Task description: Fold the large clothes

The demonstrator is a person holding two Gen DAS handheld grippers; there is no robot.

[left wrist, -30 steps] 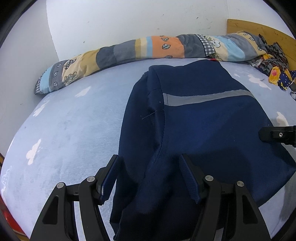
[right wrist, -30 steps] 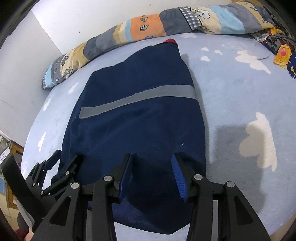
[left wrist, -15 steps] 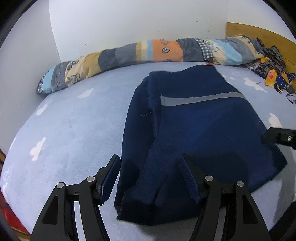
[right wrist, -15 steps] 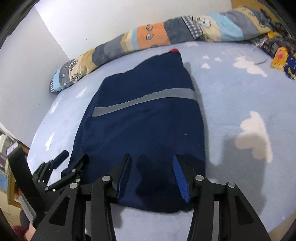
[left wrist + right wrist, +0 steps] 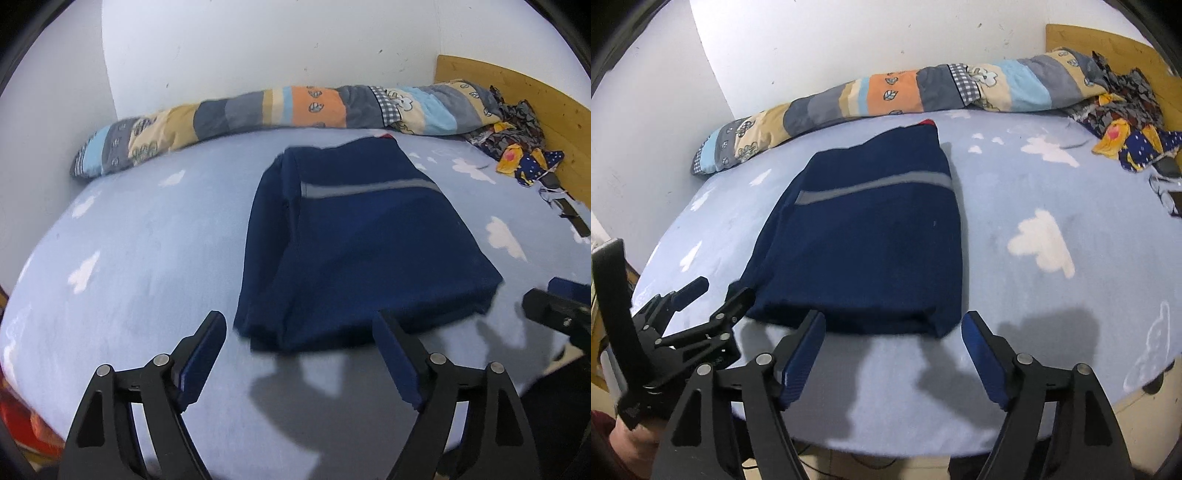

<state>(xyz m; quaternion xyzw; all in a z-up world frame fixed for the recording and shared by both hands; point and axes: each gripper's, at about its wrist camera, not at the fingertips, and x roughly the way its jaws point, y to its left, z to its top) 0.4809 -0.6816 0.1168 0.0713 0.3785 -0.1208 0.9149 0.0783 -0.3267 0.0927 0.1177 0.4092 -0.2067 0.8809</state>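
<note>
Over bed (image 5: 129, 258) | left gripper (image 5: 299, 354), right gripper (image 5: 894, 345): jaws opening, empty | garment (image 5: 369, 251) released

The room is evenly and fairly brightly lit from overhead, with no glare on the white wall (image 5: 258, 55). Each tool throws soft grey shadows onto the bed (image 5: 1052, 184) just ahead of it. Both fisheye views bow the bed's edges, darken at the corners, and look slightly motion-blurred.

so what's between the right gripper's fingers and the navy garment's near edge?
Only bare blue sheet with shadows, seen in the right wrist view. The right gripper, opening, holds nothing; the navy garment lies just beyond it.
</note>
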